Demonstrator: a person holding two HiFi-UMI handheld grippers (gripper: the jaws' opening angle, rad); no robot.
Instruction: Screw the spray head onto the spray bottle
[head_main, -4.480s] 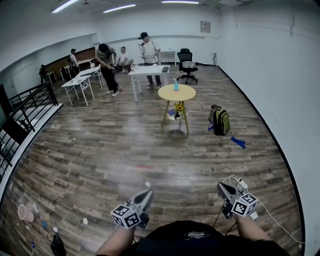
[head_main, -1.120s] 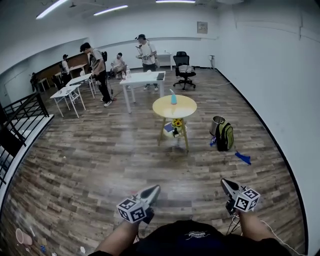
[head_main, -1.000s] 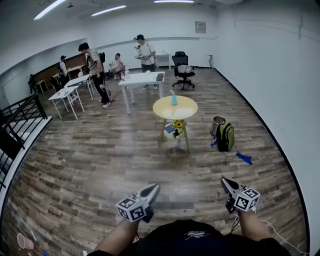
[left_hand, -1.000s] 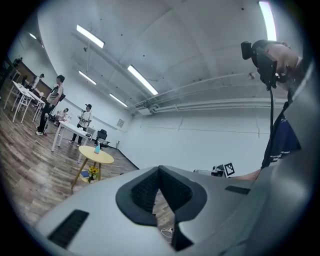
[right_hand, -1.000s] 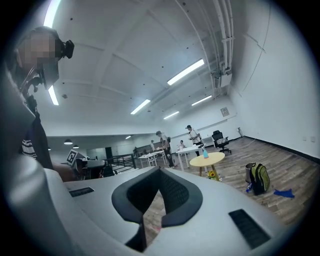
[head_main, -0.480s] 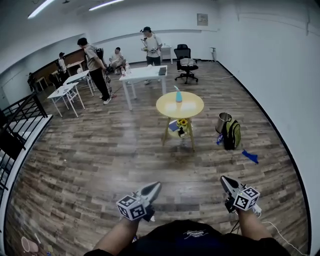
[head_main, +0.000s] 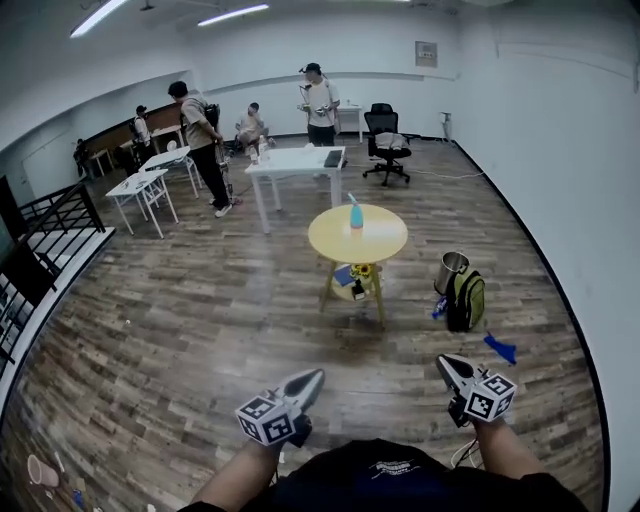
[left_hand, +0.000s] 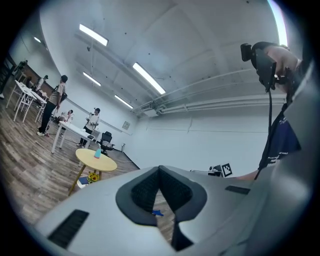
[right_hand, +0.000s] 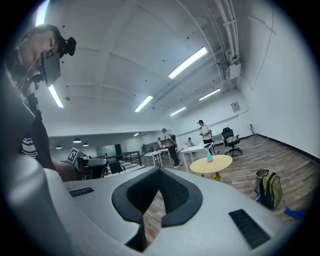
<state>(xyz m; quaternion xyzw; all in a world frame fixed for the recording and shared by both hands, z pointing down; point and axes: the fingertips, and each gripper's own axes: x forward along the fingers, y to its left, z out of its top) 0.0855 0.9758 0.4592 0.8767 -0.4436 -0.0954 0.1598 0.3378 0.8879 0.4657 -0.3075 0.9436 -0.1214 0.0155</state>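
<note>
Floorboards of bare wood fill the middle of the head view, open from the 2 grippers at the lower edge up to the round yellow table at centre. The spray bottle stands upright near that table's far rim, well apart from both grippers; its head is too small to make out. The left gripper, lower centre, has its jaws pressed together on nothing, and the right gripper, lower right, is likewise closed and empty. A green backpack and a metal bin sit just right of the table, near the white wall. A black railing bounds the left edge. A white table and several people stand beyond, upper centre
</note>
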